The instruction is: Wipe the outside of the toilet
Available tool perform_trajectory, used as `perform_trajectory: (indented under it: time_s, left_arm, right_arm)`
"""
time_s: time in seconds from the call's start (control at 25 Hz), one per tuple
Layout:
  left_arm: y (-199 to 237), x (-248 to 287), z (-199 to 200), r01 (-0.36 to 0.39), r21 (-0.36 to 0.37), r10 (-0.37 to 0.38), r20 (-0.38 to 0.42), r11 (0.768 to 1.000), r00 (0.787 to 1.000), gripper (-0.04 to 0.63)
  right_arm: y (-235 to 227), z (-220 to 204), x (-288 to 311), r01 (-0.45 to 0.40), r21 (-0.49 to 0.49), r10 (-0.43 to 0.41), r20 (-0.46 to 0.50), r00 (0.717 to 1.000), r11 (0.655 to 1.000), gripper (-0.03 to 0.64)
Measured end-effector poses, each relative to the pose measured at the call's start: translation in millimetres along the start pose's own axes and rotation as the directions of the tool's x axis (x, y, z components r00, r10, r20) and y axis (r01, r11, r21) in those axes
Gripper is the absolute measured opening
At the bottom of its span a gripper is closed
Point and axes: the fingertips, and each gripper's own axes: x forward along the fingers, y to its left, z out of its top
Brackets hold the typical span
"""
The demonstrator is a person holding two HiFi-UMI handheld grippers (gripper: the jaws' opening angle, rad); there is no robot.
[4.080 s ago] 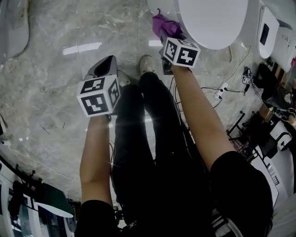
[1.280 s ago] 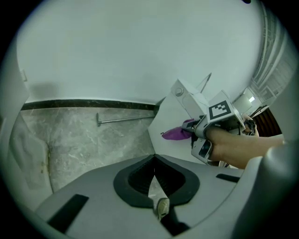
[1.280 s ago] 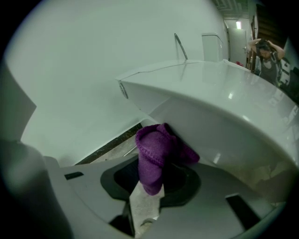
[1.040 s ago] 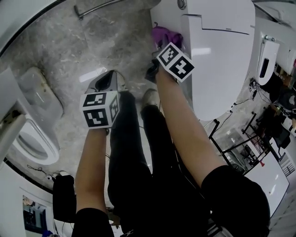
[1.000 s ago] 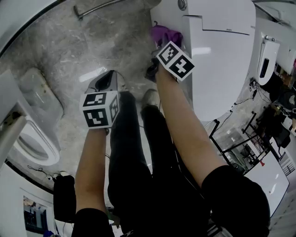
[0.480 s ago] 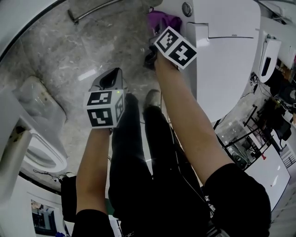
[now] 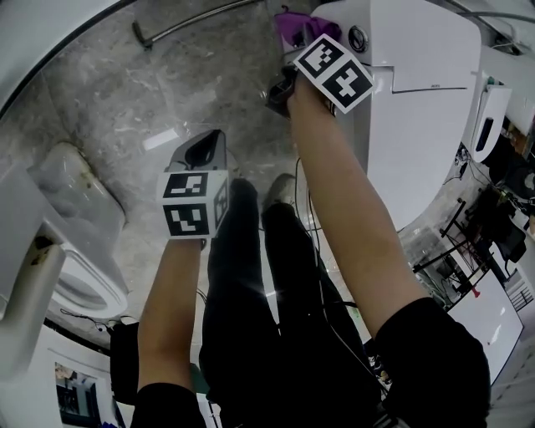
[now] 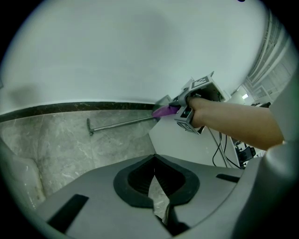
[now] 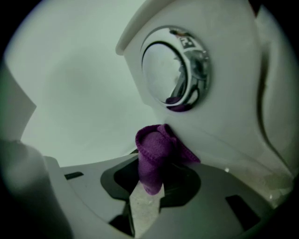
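Note:
A white toilet (image 7: 418, 109) fills the upper right of the head view, its round chrome flush button (image 7: 359, 38) on the tank. My right gripper (image 7: 291, 52) is shut on a purple cloth (image 7: 294, 23) pressed against the tank's side just left of the button. In the right gripper view the cloth (image 9: 153, 154) bunches between the jaws of that gripper (image 9: 152, 175), right below the button (image 9: 175, 70). My left gripper (image 7: 209, 138) hangs over the marble floor, shut with nothing in it; its own view shows the jaw tips (image 8: 154, 161) meeting, with the cloth (image 8: 162, 111) far ahead.
A second white toilet (image 7: 75, 251) stands at the left. A metal bar (image 7: 192, 21) runs along the base of the wall. The person's legs and shoes (image 7: 280, 188) are between the grippers. Cables and stands (image 7: 443, 251) crowd the floor at the right.
My right gripper has carried the cloth from the bowl's side up along the toilet to the tank beside the flush button. The left gripper has kept its place.

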Motion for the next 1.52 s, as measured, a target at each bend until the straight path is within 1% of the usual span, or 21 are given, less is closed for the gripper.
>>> perform_trajectory:
  time_s: [0.12,0.2,0.28,0.36,0.44,0.52,0.6,0.68,0.88,1.08,1.24,1.32,1.4,1.52]
  left_arm:
    - [1,2,-3,0.002,0.001,-0.002,-0.005,1.000,1.000,0.008]
    - [0,1,-2,-0.001,0.008,0.001,-0.003,1.000,1.000,0.008]
    - [-3,-1,-1,-0.004,0.013,0.004,0.004,1.000,1.000,0.008]
    - [-7,-3,3,-0.009,0.011,0.009,0.017,1.000,1.000,0.008]
    - [-10,-8,10,-0.020,0.004,0.020,0.041,1.000,0.999,0.008]
    - [-18,-18,18,-0.033,0.005,0.033,0.066,0.999,0.997,0.008]
    - [-32,-30,29,-0.048,0.045,0.044,0.097,0.998,0.994,0.008]
    - [-51,-42,40,-0.057,0.072,0.048,0.131,0.996,0.990,0.008]
    - [-93,-70,55,-0.043,0.020,0.039,0.199,0.999,0.979,0.008]
    - [-155,-113,52,-0.062,0.017,0.055,0.258,0.998,0.965,0.008]
    - [-231,-152,47,-0.052,0.026,0.042,0.310,0.998,0.950,0.008]
    - [-268,-171,46,-0.052,0.044,0.035,0.330,0.998,0.943,0.008]
    - [-305,-194,52,-0.062,0.076,0.031,0.357,0.995,0.934,0.008]
    - [-357,-231,76,-0.069,0.130,0.009,0.414,0.989,0.910,0.008]
  right_arm:
    - [3,1,4,-0.008,-0.007,0.008,-0.005,1.000,1.000,0.110]
    - [8,0,2,-0.032,-0.006,0.032,-0.009,0.999,0.999,0.110]
    - [15,1,-6,-0.070,-0.028,0.070,-0.011,0.998,0.997,0.110]
    - [28,4,-21,-0.124,-0.071,0.124,-0.004,0.992,0.990,0.110]
    - [43,7,-42,-0.188,-0.120,0.191,0.009,0.982,0.975,0.110]
    - [55,8,-72,-0.251,-0.179,0.258,0.016,0.966,0.951,0.110]
    - [61,11,-104,-0.298,-0.228,0.309,0.016,0.951,0.927,0.110]
    - [57,17,-136,-0.313,-0.258,0.330,0.021,0.944,0.914,0.110]
    - [34,40,-204,-0.302,-0.332,0.343,0.071,0.937,0.893,0.110]
    - [10,72,-284,-0.302,-0.393,0.373,0.117,0.921,0.868,0.110]
    - [-30,103,-357,-0.276,-0.424,0.368,0.151,0.918,0.863,0.110]
    - [-51,117,-393,-0.278,-0.416,0.372,0.164,0.914,0.866,0.110]
    - [-67,135,-432,-0.294,-0.400,0.389,0.181,0.903,0.868,0.110]
    - [-81,172,-492,-0.298,-0.387,0.410,0.246,0.878,0.872,0.110]
